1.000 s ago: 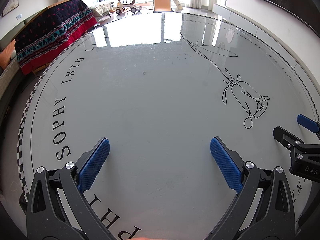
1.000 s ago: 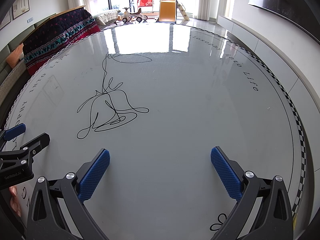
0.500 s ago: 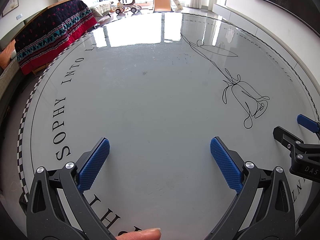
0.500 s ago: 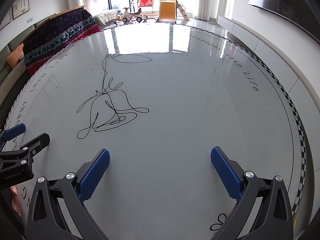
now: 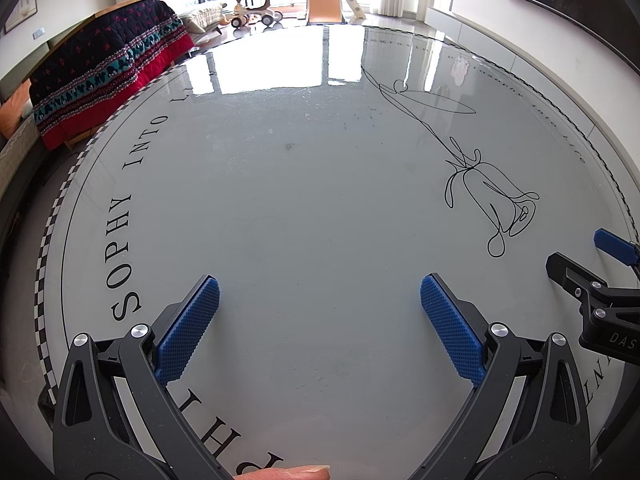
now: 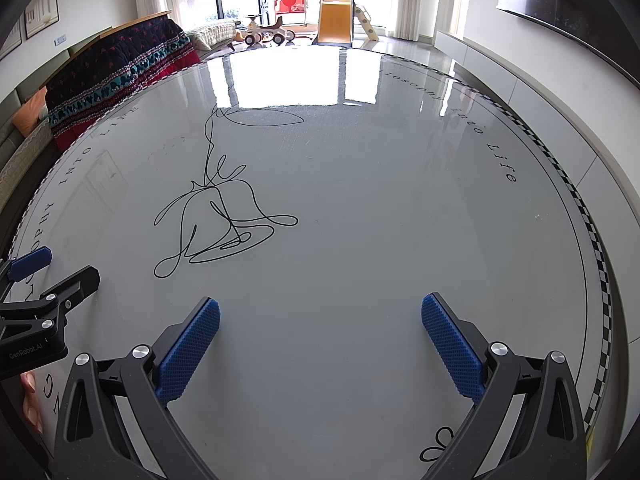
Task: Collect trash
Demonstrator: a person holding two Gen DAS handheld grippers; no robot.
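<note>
Glossy grey round desk point(image 5: 304, 208) with a black line drawing point(image 6: 224, 224) and rim lettering fills both views, a quilt point(image 5: 108, 76) and toy slide point(image 6: 338, 12) beyond, no trash visible, left tongs point(image 5: 319, 296) and right tongs point(image 6: 320, 320) spread wide, empty, as 1 second before.

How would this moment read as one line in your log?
left gripper: open, empty | right gripper: open, empty | table: no trash visible
</note>
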